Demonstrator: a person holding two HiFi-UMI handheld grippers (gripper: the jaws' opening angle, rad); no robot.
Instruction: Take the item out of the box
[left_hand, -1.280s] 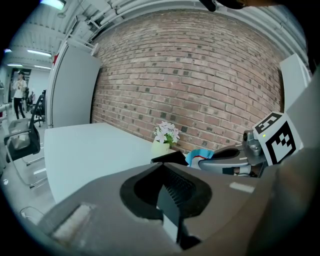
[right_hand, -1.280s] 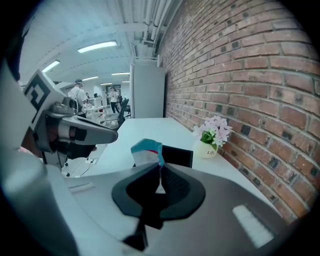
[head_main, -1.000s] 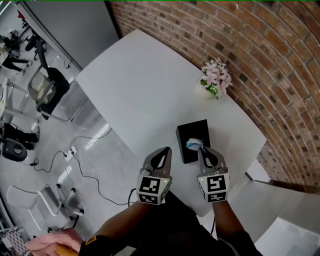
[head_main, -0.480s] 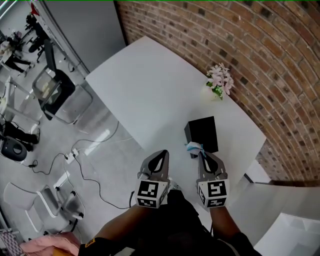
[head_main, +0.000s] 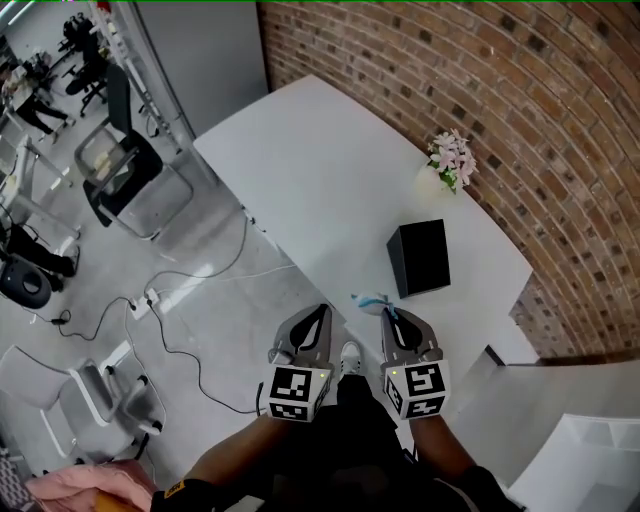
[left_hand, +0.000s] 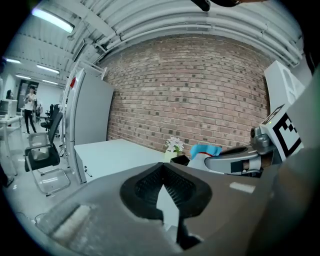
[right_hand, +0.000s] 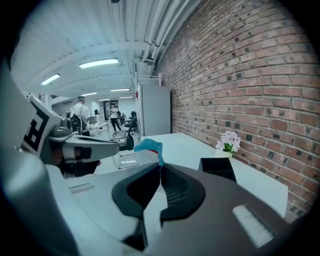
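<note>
So the big stuff first: a brick wall (head_main: 520, 110) runs down the right side, and a long white table (head_main: 320, 170) sits right against it, with grey floor (head_main: 150, 330) to the left and some cables (head_main: 190, 350) snaking across it. There's a black office chair (head_main: 125, 175) parked off past the table's left side. On the table, toward the near end, stands the black box (head_main: 420, 258), upright with its open top showing in the right gripper view. Both grippers are held side by side just in front of the person, off the near edge of the table. The left gripper (head_main: 322, 312) has its jaws pressed together with nothing in them, tips meeting at a point. The right gripper (head_main: 387, 314) is clamped tight on the item (head_main: 372, 299), a small light blue and white crinkly thing pinched right at the jaw tips and sticking out past them. It's up in the air, clear of the box and a bit apart from it. A little pot of pale pink flowers (head_main: 452, 158) sits by the wall beyond the box.
</note>
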